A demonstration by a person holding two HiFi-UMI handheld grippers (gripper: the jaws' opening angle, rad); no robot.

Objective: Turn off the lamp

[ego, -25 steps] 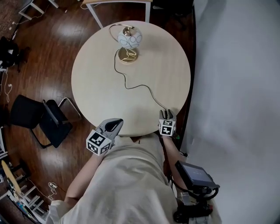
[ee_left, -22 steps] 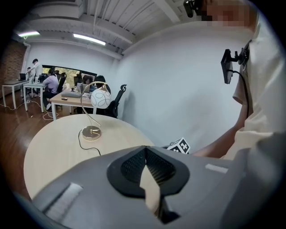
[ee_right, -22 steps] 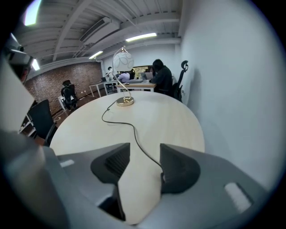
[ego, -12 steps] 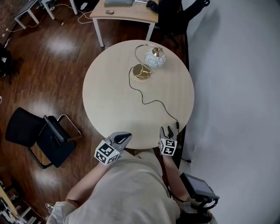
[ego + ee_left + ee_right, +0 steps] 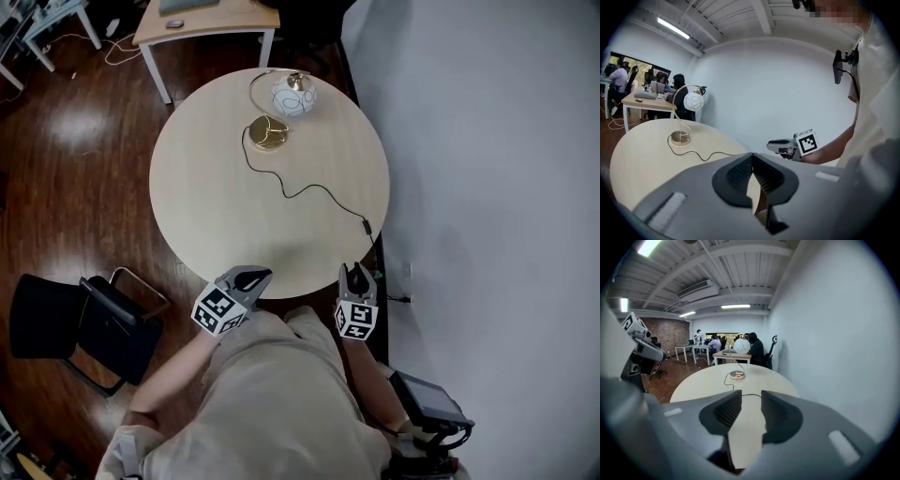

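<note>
The lamp stands at the far side of the round table (image 5: 206,216): a white globe shade (image 5: 293,94) over a brass base (image 5: 269,133). Its black cord (image 5: 309,190) runs to an inline switch (image 5: 367,226) near the table's right edge. My right gripper (image 5: 356,278) hovers at the near edge, short of the switch. It is open, its jaws have just been closing, and nothing is between them (image 5: 751,397). My left gripper (image 5: 251,278) is at the near edge too, its tips touching on nothing (image 5: 751,155). The lamp (image 5: 742,346) shows far ahead in both gripper views.
A white wall (image 5: 487,187) runs close along the table's right side. A black chair (image 5: 80,323) stands on the wooden floor at the lower left. A desk (image 5: 202,19) sits beyond the table. People sit at desks (image 5: 651,89) far behind.
My right gripper has drawn back from the cord's switch toward the near edge and its jaws have narrowed. The left gripper shifted a little along the edge. The head view has swung.
</note>
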